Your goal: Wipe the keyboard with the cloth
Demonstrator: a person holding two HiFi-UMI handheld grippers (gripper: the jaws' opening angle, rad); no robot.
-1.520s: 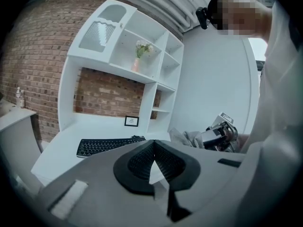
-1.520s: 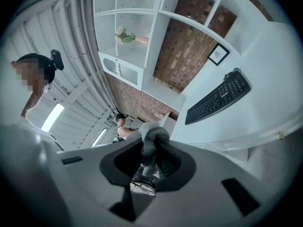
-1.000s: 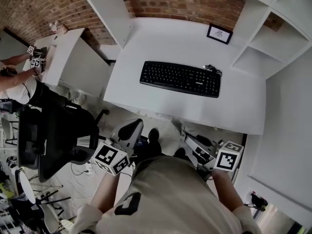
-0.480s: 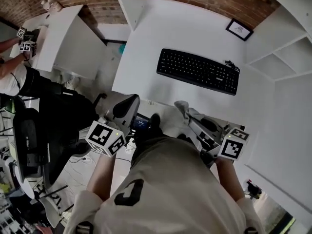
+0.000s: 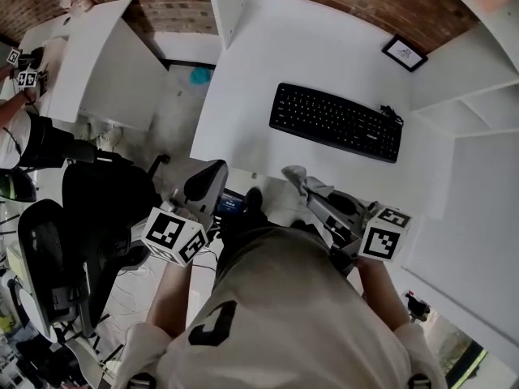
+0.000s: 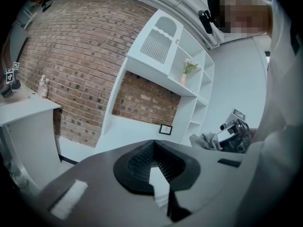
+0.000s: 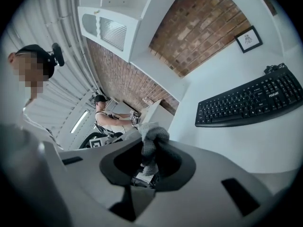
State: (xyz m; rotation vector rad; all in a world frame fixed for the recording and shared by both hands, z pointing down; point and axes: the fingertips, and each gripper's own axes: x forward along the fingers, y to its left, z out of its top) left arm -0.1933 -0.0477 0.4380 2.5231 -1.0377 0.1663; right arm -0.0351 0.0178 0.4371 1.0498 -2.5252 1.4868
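Observation:
The black keyboard [image 5: 336, 122] lies across the white desk [image 5: 259, 71], toward its right side; the right gripper view has the keyboard [image 7: 251, 100] ahead and to the right. My right gripper [image 5: 302, 181] is shut on a crumpled grey cloth [image 5: 293, 173] at the desk's front edge, short of the keyboard. In its own view the cloth [image 7: 152, 141] bunches between the jaws of the right gripper [image 7: 150, 156]. My left gripper [image 5: 203, 186] hangs off the desk's front left corner, and in its own view the left gripper [image 6: 154, 148] is shut on nothing.
A small framed picture [image 5: 404, 53] stands behind the keyboard. White shelves [image 5: 474, 71] rise on the right. A second white desk [image 5: 97, 63] with another person [image 5: 20, 128] is at far left. A black office chair [image 5: 89, 209] stands at my left.
Both grippers have come forward to the desk's front edge, the cloth still held in the right one. The head view has shifted left, so the keyboard sits further right.

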